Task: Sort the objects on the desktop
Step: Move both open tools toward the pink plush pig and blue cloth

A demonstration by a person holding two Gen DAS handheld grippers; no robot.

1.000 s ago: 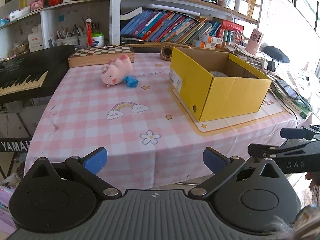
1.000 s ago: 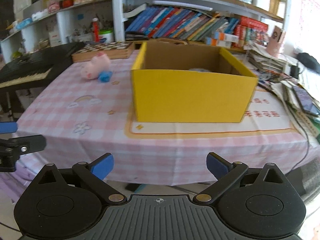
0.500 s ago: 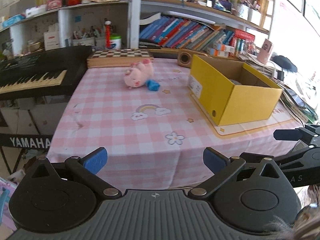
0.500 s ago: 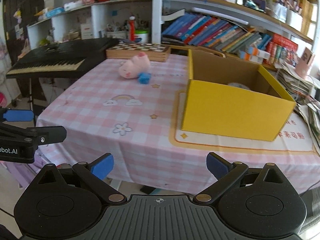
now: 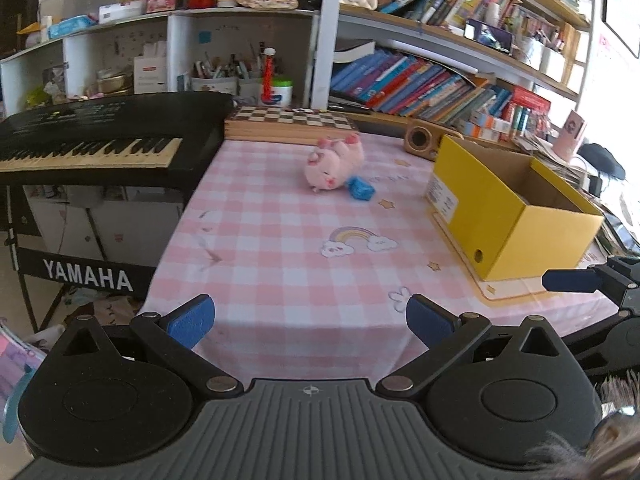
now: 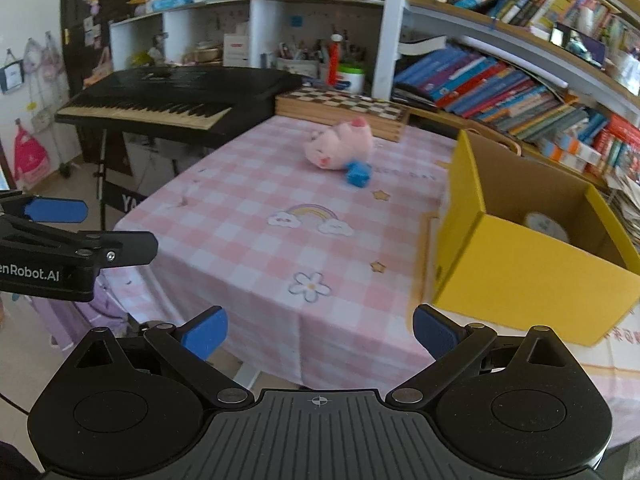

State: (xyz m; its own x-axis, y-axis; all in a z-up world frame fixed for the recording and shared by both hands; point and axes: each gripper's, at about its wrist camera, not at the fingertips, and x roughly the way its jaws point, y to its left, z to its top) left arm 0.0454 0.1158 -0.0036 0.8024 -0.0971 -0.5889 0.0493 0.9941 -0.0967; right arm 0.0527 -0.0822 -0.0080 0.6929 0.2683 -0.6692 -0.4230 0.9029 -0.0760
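Both grippers, left (image 5: 308, 320) and right (image 6: 318, 330), hover off the surface's (image 5: 280, 240) near edge, jaws apart, box (image 5: 508, 216) beside bare cloth.

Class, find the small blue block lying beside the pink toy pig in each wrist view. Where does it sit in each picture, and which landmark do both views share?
Left wrist view: the blue block lies just above centre, right of the toy pig.
Right wrist view: the block lies above centre, at the pig's lower right.
Shared landmark: the yellow box at right.
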